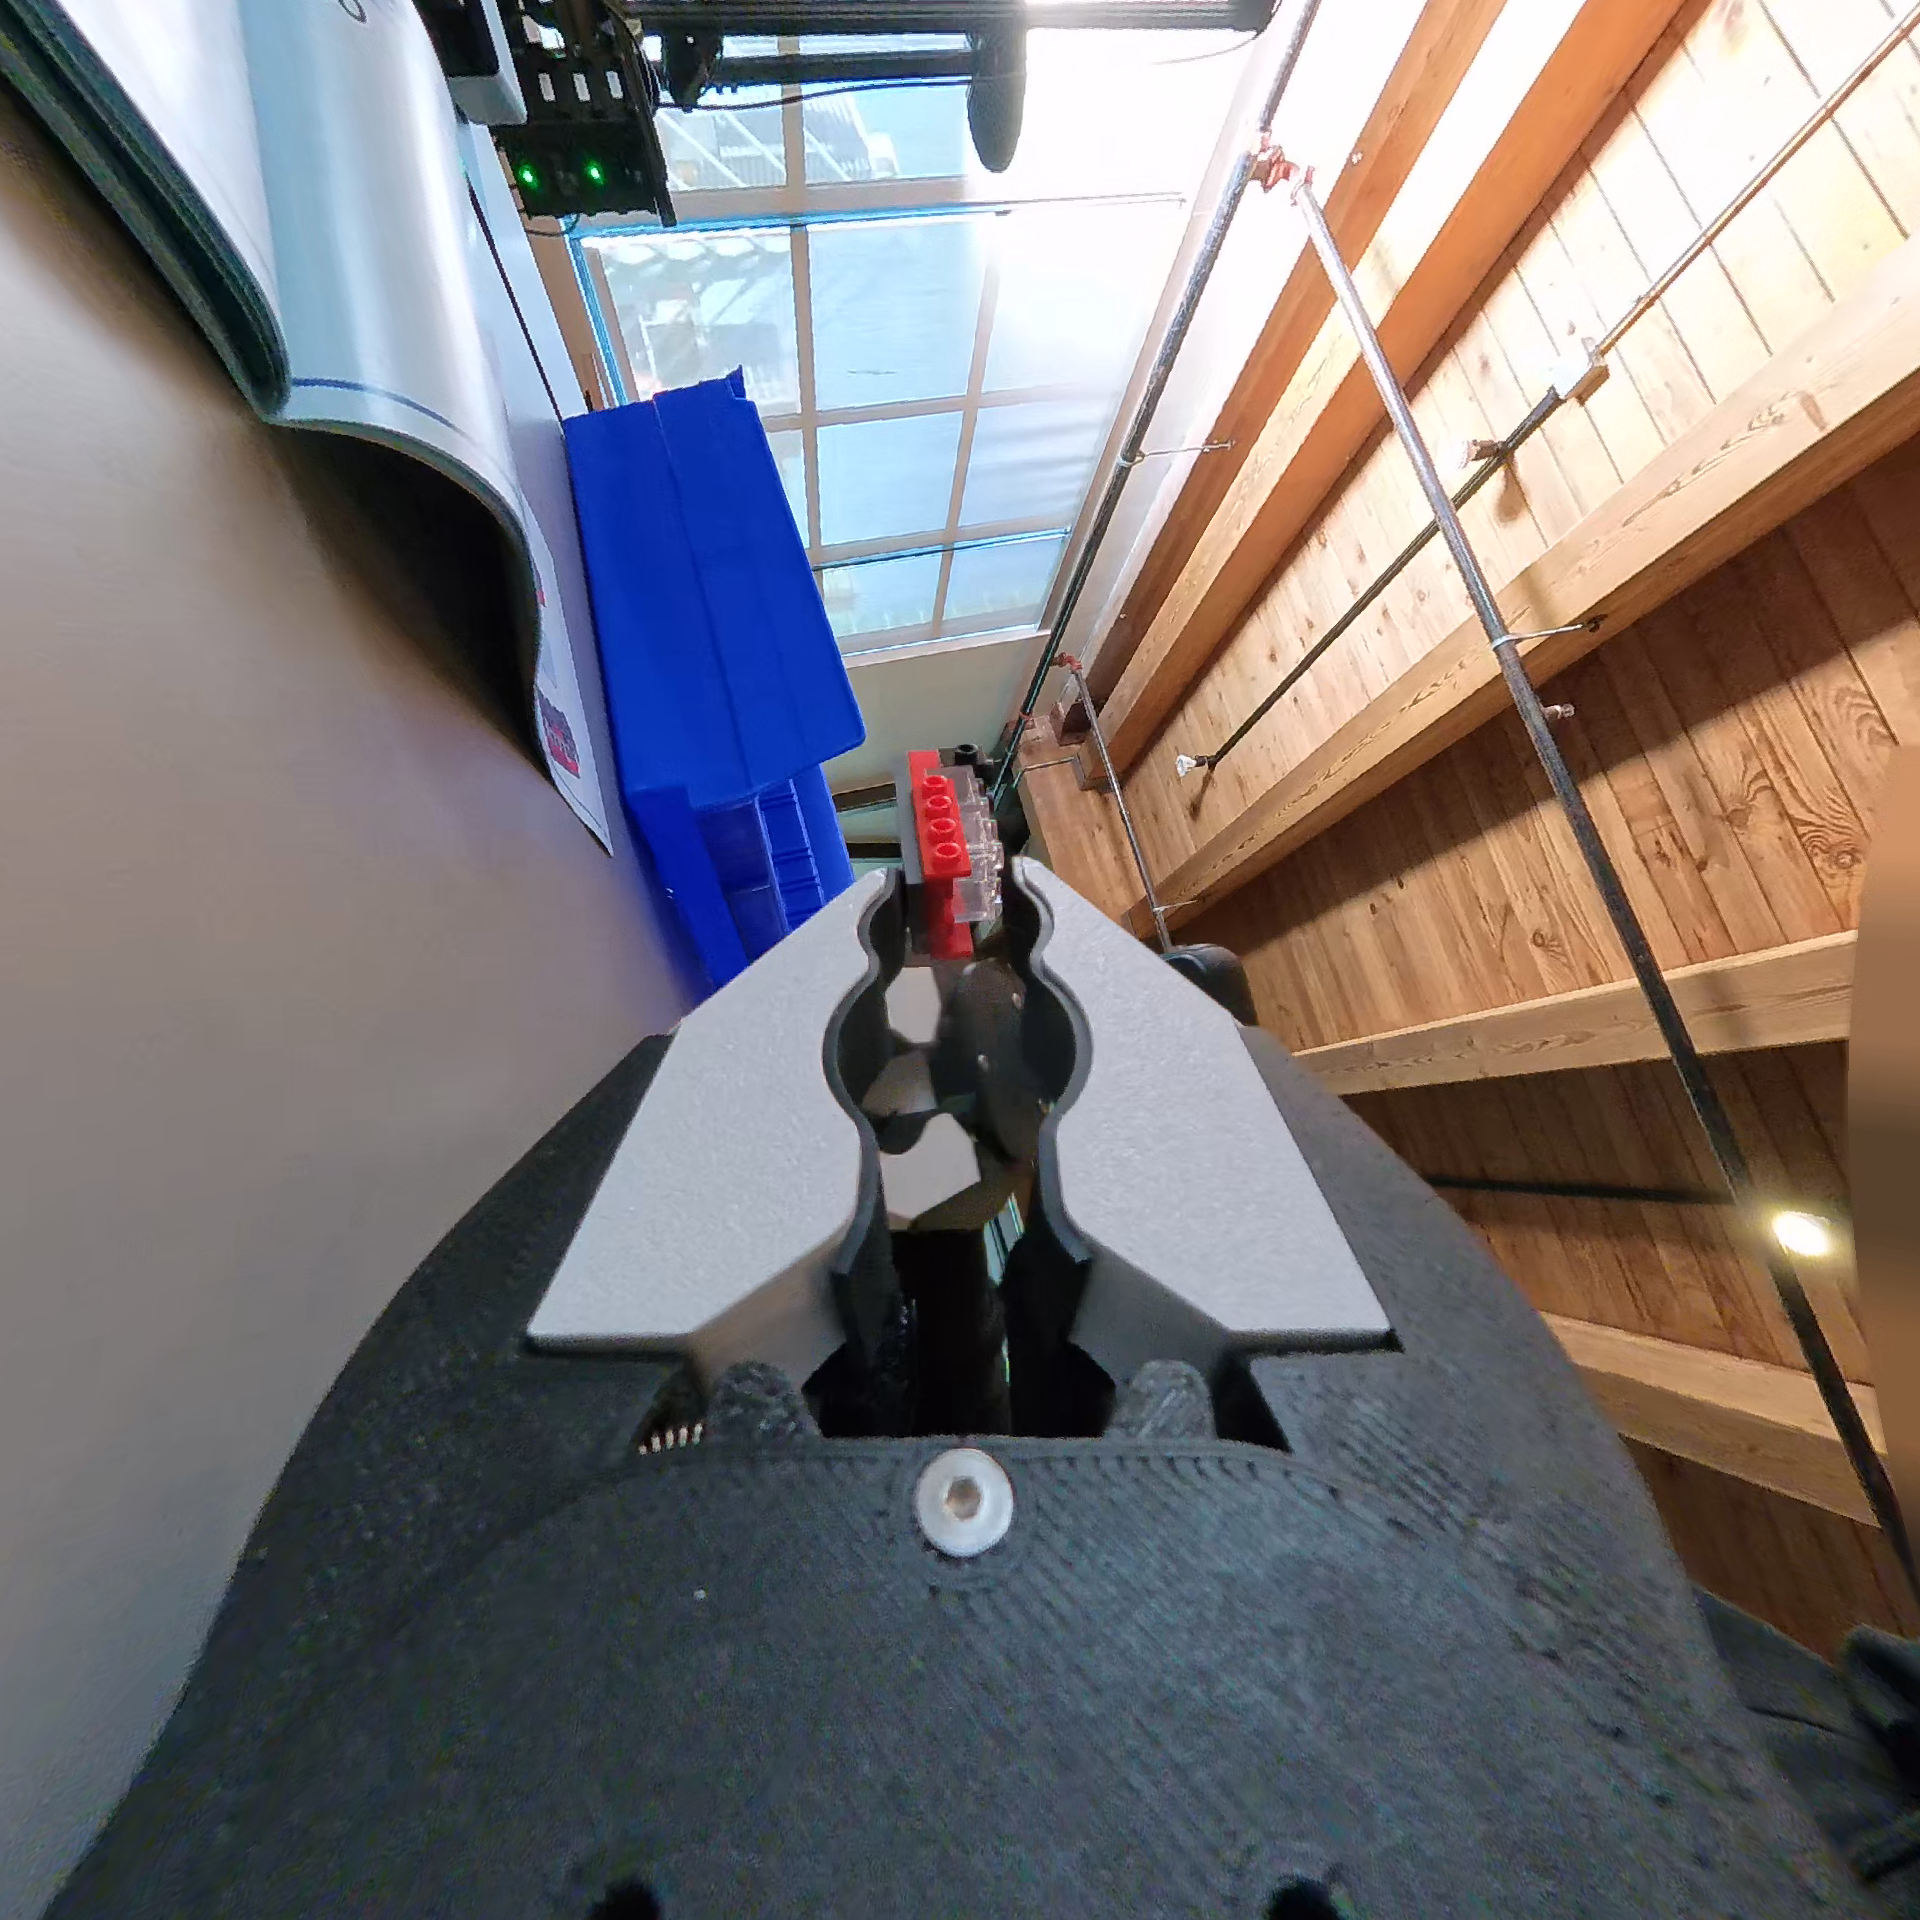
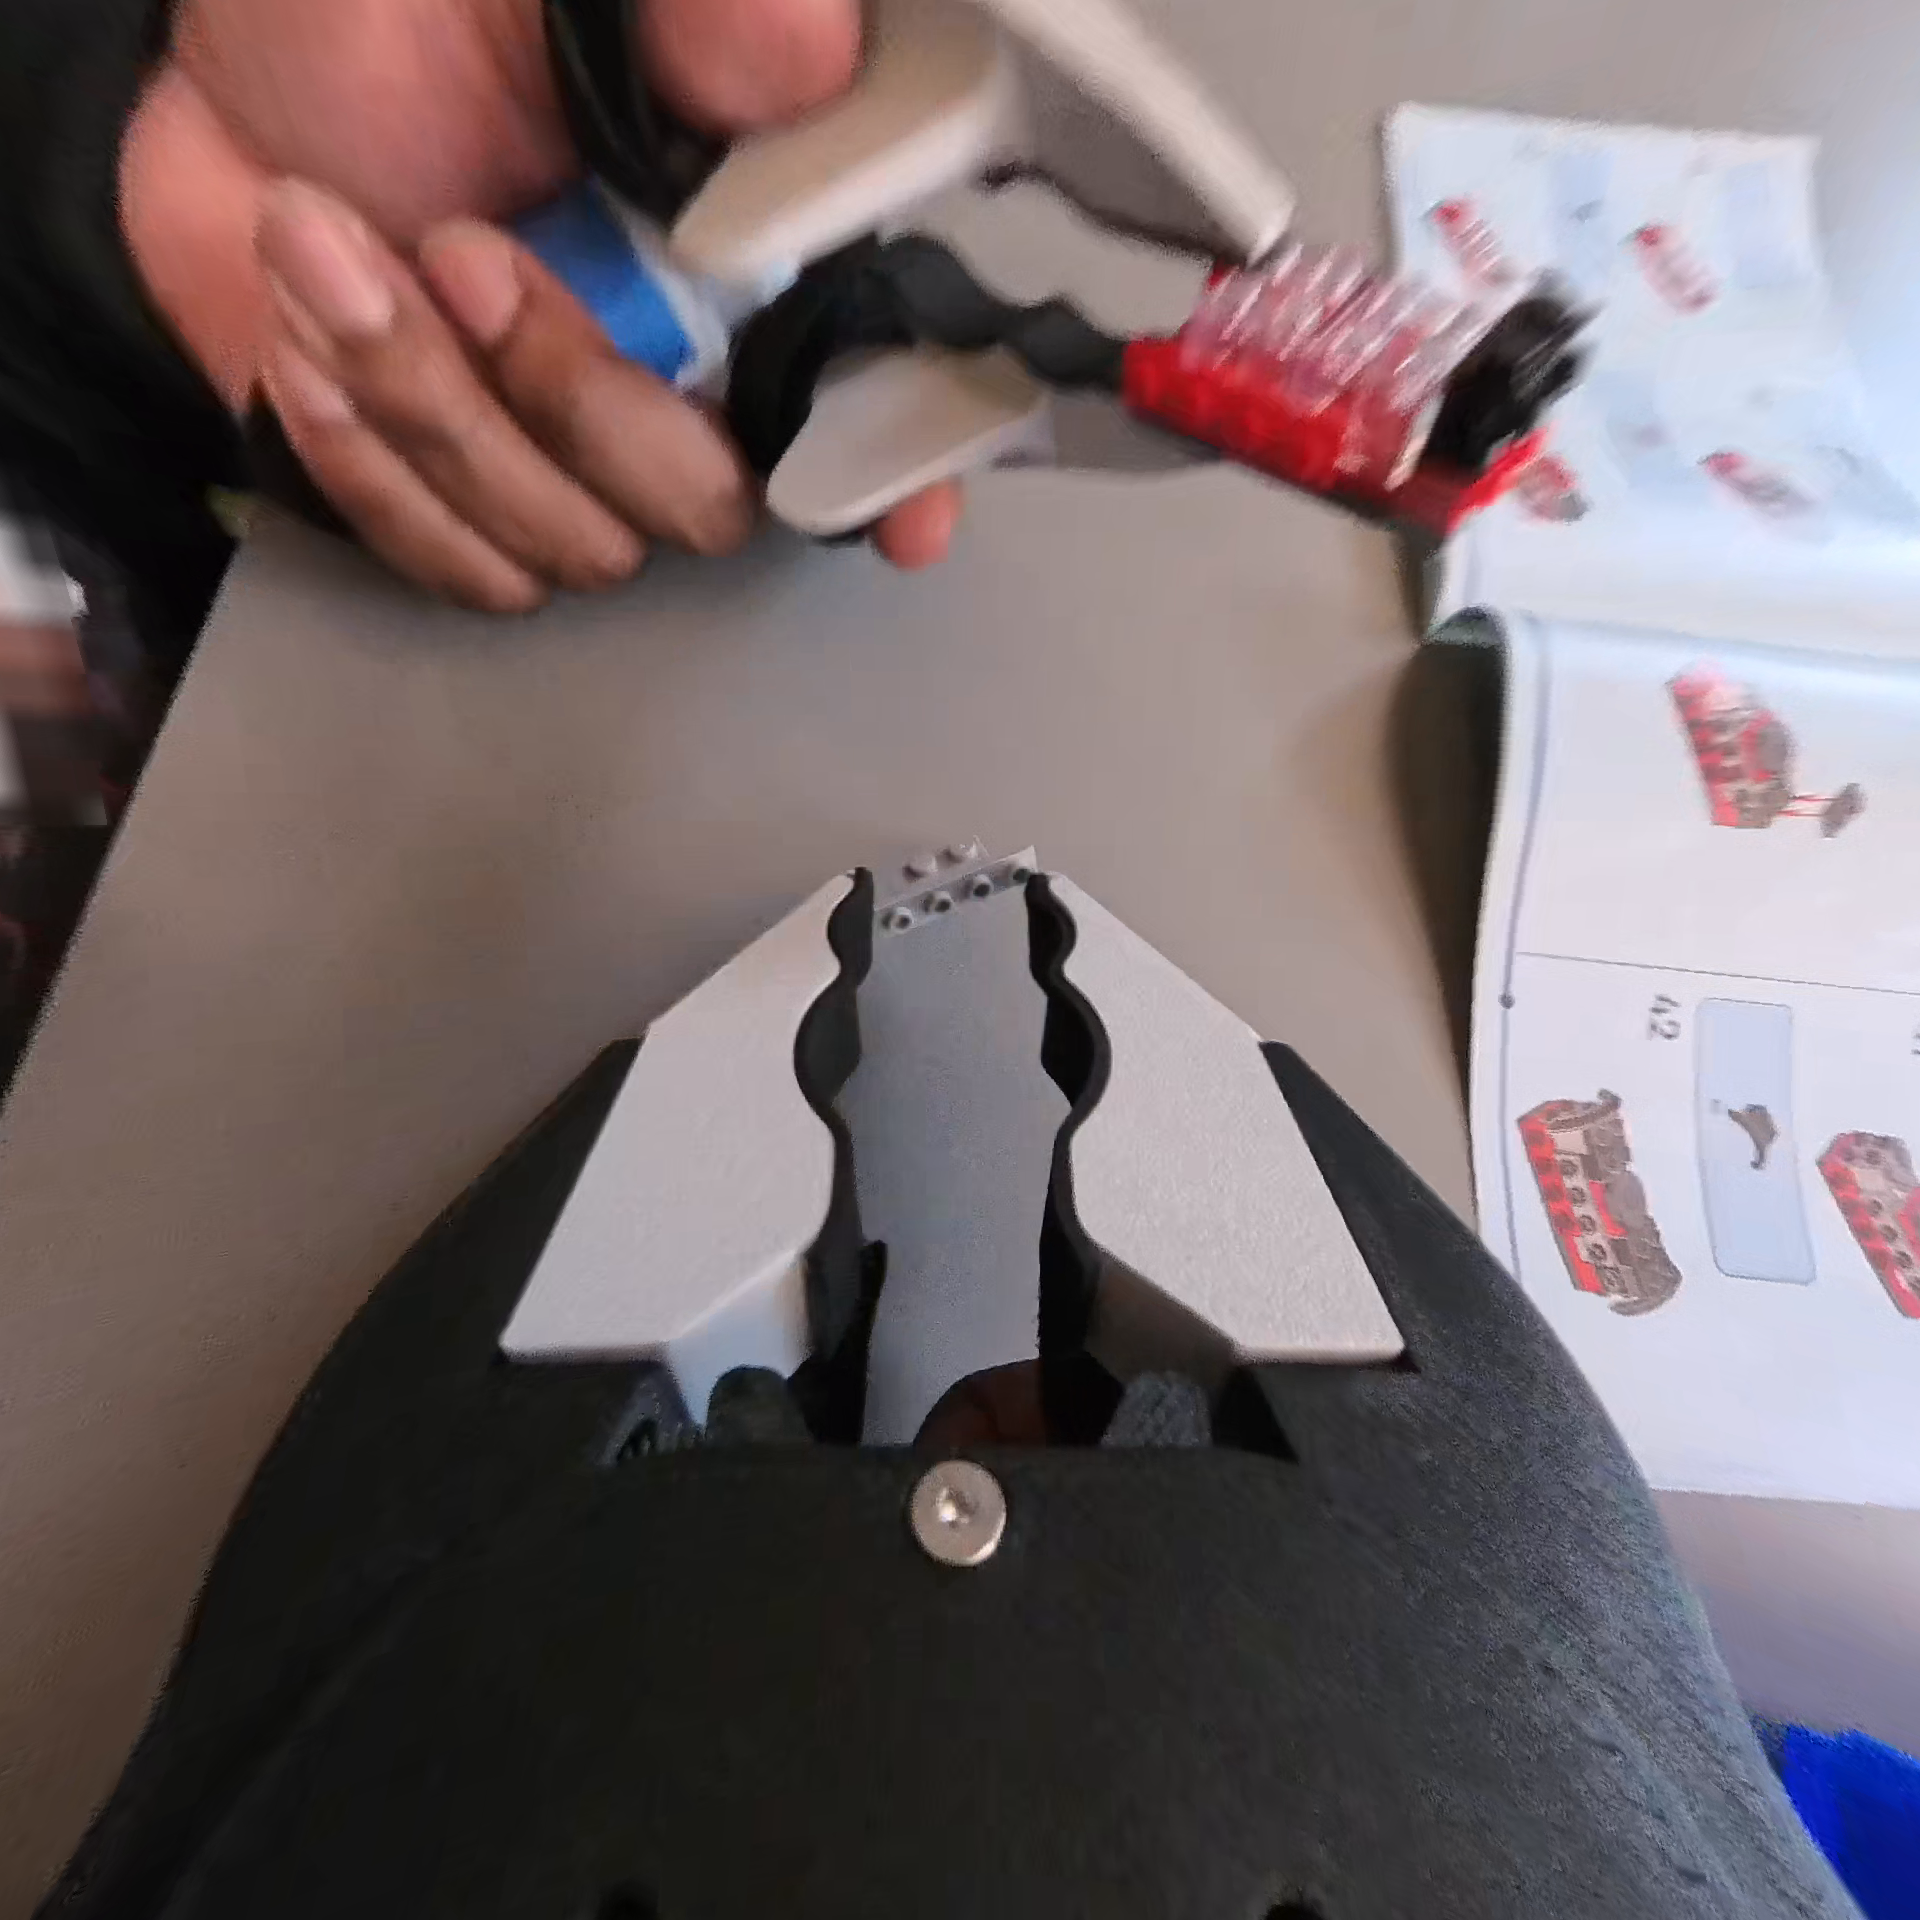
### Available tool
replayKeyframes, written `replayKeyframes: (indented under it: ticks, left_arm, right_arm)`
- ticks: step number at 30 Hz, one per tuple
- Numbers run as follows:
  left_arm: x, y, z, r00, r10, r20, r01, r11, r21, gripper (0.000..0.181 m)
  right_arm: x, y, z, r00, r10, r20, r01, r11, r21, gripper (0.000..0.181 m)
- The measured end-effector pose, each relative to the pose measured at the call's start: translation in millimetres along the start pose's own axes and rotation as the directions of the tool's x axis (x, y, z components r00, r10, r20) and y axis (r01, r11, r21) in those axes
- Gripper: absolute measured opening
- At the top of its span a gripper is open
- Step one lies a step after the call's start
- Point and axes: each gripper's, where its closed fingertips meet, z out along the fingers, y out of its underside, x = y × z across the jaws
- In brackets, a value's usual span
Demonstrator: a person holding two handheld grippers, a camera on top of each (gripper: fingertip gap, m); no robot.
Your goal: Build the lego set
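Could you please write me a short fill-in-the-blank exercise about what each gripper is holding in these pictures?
1. The left gripper is shut on a lego assembly of clear, black and ____ bricks.
2. The right gripper grips a small ____ plate with studs.
3. The open instruction booklet lies on the ____.
4. A person's ____ holds the left gripper's handle.

Missing words: red; grey; table; hand

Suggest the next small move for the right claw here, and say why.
Probably bring the right claw, shut on a small grey plate, up toward the red and clear assembly. The left claw holds that assembly lifted above the table, beside the open instruction booklet, so the two parts are apart and look ready to be joined.
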Motion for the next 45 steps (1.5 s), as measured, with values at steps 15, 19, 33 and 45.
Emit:
replayKeyframes:
  ticks: [15,19,33,45]
  left_arm:
    - [-4.7,-13.2,-7.2,0.999,-0.034,0.026,0.030,0.992,0.124,0.019]
    - [-5.3,-14.1,-7.6,0.999,-0.034,0.029,0.030,0.991,0.129,0.019]
    - [-4.9,-14.7,-7.8,0.999,-0.023,0.027,0.019,0.992,0.123,0.019]
    - [-4.4,-13.7,-7.9,1.000,-0.015,0.026,0.012,0.993,0.117,0.019]
  right_arm:
    - [52.3,-72.1,-17.5,0.783,0.415,-0.463,-0.183,0.866,0.466,0.003]
    - [58.5,-54.0,-12.7,0.762,0.452,-0.464,-0.249,0.866,0.435,0.003]
    - [45.7,-4.4,-0.8,0.729,0.379,-0.570,-0.383,0.916,0.120,0.004]
    - [11.5,17.3,-13.6,0.758,0.413,-0.505,-0.457,0.888,0.040,0.011]
